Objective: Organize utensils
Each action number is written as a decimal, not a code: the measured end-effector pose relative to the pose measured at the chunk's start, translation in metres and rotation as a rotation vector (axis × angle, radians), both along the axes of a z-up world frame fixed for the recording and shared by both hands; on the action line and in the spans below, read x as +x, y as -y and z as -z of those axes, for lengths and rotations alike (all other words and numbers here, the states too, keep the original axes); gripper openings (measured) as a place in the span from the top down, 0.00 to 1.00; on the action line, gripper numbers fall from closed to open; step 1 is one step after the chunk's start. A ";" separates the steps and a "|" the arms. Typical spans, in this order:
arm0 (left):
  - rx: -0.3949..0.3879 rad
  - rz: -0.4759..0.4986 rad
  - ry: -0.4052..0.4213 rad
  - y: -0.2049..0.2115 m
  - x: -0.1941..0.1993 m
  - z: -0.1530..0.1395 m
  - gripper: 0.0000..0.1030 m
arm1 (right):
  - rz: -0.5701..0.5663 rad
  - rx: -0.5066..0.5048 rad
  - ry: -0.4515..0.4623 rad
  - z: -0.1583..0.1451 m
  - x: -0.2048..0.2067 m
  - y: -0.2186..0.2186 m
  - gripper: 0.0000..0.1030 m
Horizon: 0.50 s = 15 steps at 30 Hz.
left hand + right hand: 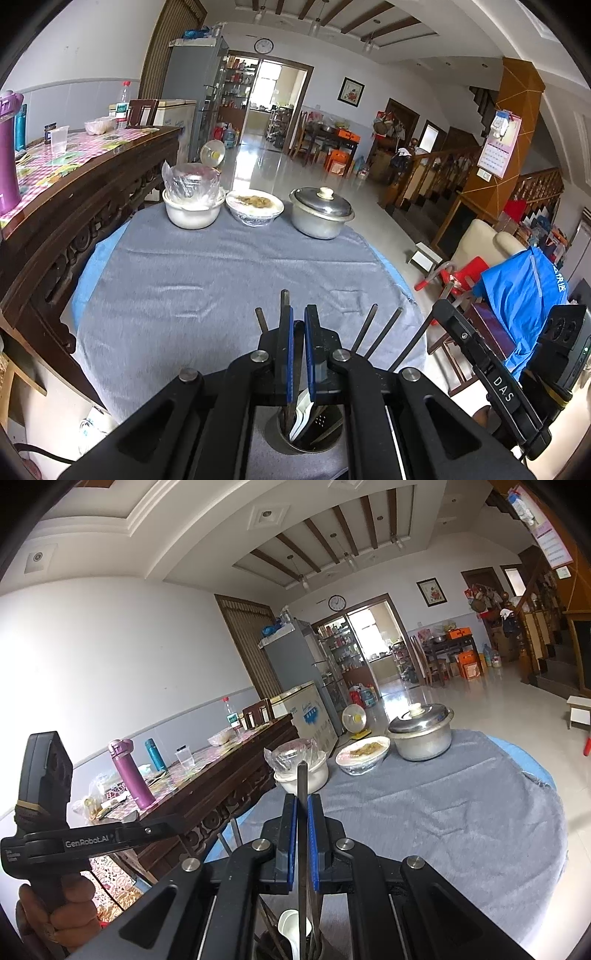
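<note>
A round metal utensil holder [310, 439] stands on the grey cloth near the front edge, with a white spoon [301, 413] and several dark chopsticks [373, 328] in it. My left gripper [298, 321] is right above the holder, its blue pads shut on one dark chopstick [284, 301] that stands upright. My right gripper [302, 805] is shut on another dark chopstick [303, 779], which runs down into the holder beside the white spoon [290, 926]. The left gripper's body [44, 812] and the hand show at the left of the right wrist view.
At the far edge of the round table [221, 273] stand a white bowl with a bagged container [192, 206], a covered dish of food [255, 206] and a lidded metal pot [321, 214]. A dark wooden sideboard [74, 206] with bottles lies to the left. A red chair [465, 277] is at the right.
</note>
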<state>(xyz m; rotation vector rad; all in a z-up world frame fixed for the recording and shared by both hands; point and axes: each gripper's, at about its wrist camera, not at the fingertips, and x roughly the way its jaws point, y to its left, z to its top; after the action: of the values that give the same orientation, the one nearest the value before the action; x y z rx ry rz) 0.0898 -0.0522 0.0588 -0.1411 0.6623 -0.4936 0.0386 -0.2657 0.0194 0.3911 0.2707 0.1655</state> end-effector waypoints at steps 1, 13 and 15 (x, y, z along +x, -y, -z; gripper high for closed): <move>0.001 -0.001 -0.003 0.000 0.000 0.001 0.94 | -0.001 -0.002 -0.003 0.001 0.001 -0.001 0.93; 0.015 -0.011 -0.018 0.002 0.006 0.006 0.94 | -0.026 -0.004 -0.022 0.007 0.003 -0.009 0.93; 0.015 -0.011 -0.023 0.003 0.007 0.007 0.94 | -0.029 -0.005 -0.025 0.009 0.004 -0.010 0.93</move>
<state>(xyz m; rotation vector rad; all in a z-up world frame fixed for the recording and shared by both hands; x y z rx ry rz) 0.0964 -0.0548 0.0518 -0.1359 0.6872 -0.4773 0.0426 -0.2559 0.0107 0.3848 0.3020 0.1885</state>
